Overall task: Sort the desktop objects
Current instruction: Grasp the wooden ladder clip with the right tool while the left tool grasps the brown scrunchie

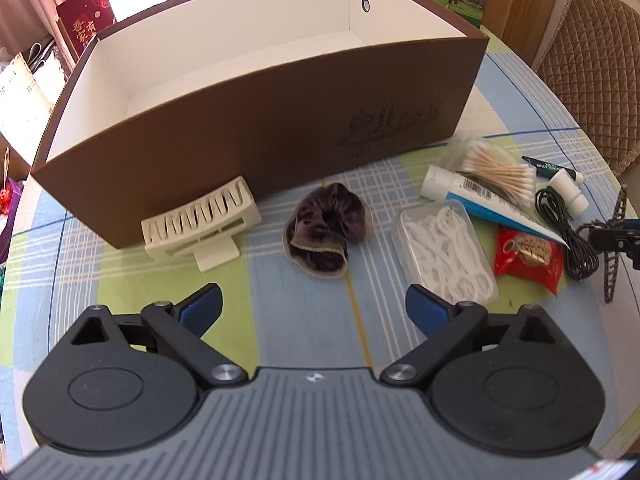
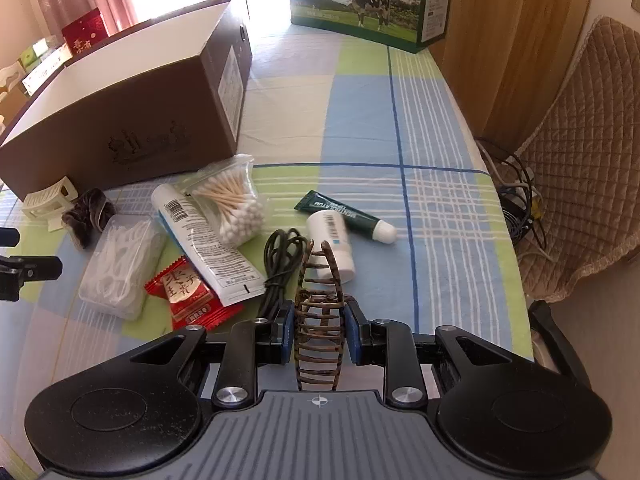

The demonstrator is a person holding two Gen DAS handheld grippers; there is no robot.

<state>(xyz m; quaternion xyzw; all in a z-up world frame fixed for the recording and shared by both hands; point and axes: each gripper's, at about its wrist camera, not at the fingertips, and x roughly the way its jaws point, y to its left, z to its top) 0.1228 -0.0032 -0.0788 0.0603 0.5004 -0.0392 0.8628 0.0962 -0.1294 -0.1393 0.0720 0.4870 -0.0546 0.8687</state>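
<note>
**Clip in hand, box waiting open**

The open brown box (image 1: 256,120) sits at twelve o'clock, presumably to receive items. The left gripper (image 1: 314,308) gapes wide, empty, facing the scrunchie (image 1: 324,226). The right gripper (image 2: 318,328) pinches the tortoiseshell hair clip (image 2: 318,320), probably for lifting.

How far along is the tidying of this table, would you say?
Barely begun, it seems. The brown box shows only bare white walls, though its floor is hidden. In hand: the right gripper is clamped on a tortoiseshell hair clip; the left gripper is open above the tablecloth. Left outside: scrunchie, cream holder, floss picks, cotton swabs, tubes, cable, red packet.
</note>
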